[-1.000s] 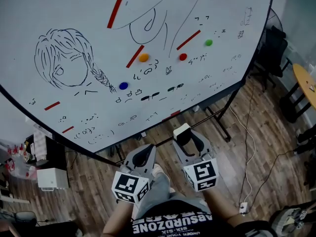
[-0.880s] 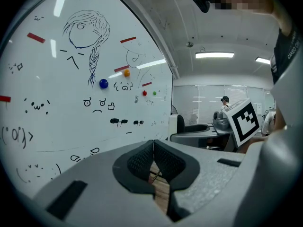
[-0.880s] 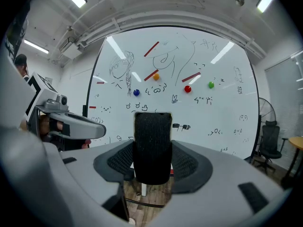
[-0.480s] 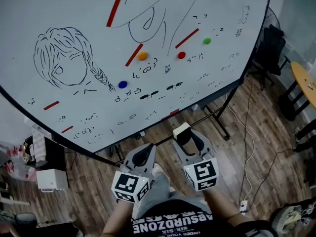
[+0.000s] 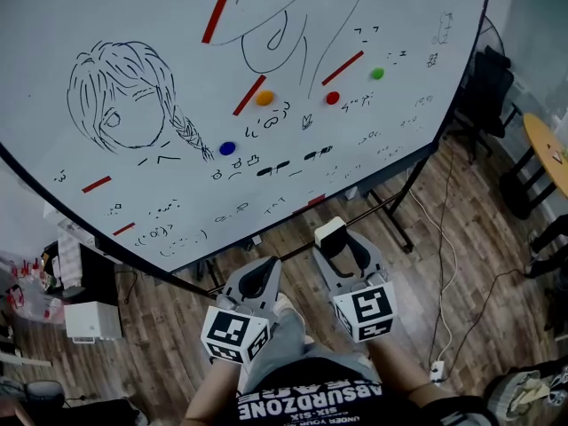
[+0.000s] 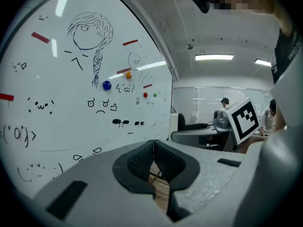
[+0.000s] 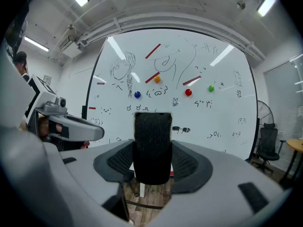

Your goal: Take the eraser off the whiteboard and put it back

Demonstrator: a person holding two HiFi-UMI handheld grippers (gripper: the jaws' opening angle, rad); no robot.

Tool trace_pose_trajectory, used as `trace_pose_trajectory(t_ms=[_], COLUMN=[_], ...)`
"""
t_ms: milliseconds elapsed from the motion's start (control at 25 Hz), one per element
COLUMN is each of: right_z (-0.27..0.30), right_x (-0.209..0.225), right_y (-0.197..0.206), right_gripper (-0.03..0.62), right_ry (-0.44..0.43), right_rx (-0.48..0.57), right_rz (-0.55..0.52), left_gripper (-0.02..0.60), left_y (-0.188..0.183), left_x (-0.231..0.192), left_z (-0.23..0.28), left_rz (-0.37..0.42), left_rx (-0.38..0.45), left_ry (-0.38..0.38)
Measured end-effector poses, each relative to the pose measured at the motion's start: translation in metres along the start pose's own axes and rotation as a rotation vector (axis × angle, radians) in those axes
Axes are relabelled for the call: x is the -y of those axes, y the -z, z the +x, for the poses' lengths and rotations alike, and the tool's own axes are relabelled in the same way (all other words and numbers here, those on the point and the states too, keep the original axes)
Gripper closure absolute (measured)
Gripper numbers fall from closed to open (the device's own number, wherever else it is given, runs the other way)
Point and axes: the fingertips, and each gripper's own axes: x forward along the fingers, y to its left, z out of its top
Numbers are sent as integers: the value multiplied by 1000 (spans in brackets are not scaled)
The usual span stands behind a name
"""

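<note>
The eraser [image 7: 152,145], white-backed with a black felt face, stands upright between the jaws of my right gripper [image 7: 152,162], which is shut on it. In the head view the eraser [image 5: 329,233] sticks out of the right gripper [image 5: 342,254], a short way in front of the whiteboard's [image 5: 177,51] lower edge. My left gripper [image 5: 256,282] hangs beside it at the left, shut with nothing in it; its pads [image 6: 142,162] meet at the tips. The whiteboard [image 7: 222,98] carries drawings, red strips and coloured magnets [image 5: 264,98].
The whiteboard stands on a metal frame [image 5: 390,211] over a wooden floor. A black office chair [image 5: 493,87] and a round wooden table [image 5: 546,153] are at the right. A white box [image 5: 93,319] and clutter sit at the lower left. A cable [image 5: 448,238] runs across the floor.
Both grippers have kept their places. The head view has shifted slightly, so the board sits a little further right in the picture.
</note>
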Motion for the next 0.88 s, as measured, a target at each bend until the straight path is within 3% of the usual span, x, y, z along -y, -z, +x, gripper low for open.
trace_pose_trajectory(t_ms=[480, 880], right_z=[-2, 10], right_x=[3, 3], right_y=[-51, -70], right_gripper=[364, 362], right_ry=[18, 10], right_rx=[113, 145], right_rz=[-25, -56], left_gripper=[574, 574], left_y=[-6, -4], left_x=[-15, -22], left_z=[-9, -7], left_rz=[-2, -14], left_rx=[19, 18], left_ry=[-21, -25])
